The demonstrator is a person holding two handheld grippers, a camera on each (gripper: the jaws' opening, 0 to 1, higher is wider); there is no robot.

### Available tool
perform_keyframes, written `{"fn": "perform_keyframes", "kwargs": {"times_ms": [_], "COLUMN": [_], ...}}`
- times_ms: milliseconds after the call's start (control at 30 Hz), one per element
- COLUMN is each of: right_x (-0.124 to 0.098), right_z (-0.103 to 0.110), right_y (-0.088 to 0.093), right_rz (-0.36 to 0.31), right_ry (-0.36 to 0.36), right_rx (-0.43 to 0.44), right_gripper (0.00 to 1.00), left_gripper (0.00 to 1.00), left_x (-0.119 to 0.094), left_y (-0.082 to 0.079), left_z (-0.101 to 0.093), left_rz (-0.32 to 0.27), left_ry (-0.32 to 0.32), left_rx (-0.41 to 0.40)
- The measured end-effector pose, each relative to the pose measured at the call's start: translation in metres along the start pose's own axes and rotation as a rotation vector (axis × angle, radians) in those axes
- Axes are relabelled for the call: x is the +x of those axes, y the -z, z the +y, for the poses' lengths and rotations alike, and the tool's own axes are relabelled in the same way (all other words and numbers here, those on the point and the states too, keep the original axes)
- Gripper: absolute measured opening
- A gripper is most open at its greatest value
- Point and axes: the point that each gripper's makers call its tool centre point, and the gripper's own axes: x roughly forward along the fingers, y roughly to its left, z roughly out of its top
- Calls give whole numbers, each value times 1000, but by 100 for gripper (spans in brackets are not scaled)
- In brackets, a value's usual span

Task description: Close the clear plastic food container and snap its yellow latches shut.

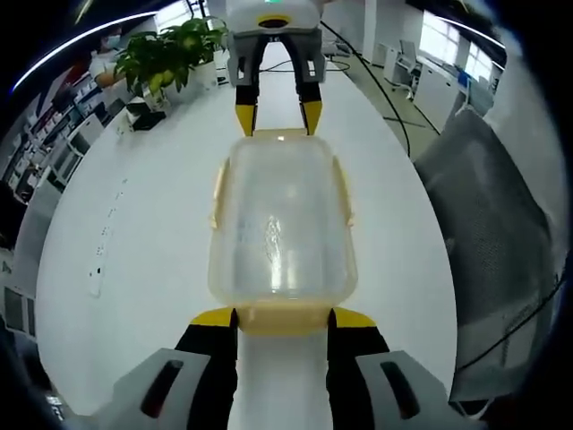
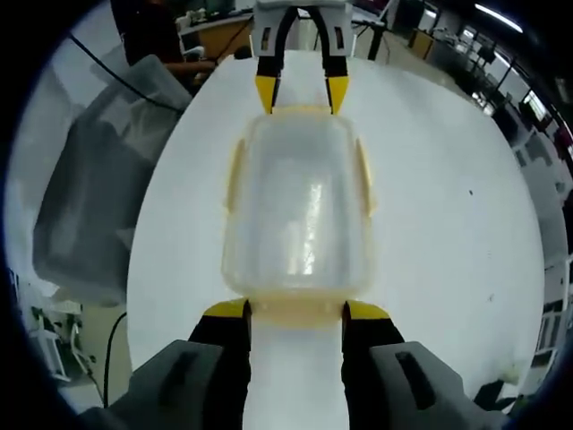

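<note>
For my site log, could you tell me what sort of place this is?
Probably an open office or lab: a long white table holds the container, with a potted plant at its far end and desks by windows.

A white table carries a potted plant at its far left end in the left gripper view. A grey bag lies at the table's right edge. Desks stand beyond the table.
</note>
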Motion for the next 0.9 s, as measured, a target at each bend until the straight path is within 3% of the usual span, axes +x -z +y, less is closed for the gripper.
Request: {"fn": "perform_keyframes", "kwargs": {"times_ms": [900], "right_x": [10], "right_z": [-2], "right_y": [1], "right_rz": [12], "right_ry": [-17], "right_rx": [5], "right_gripper": [36], "left_gripper": [33], "left_x": [8], "left_y": [7], "left_z": [1], "left_rz": [13], "left_ry": [17], "left_rx": [5]}}
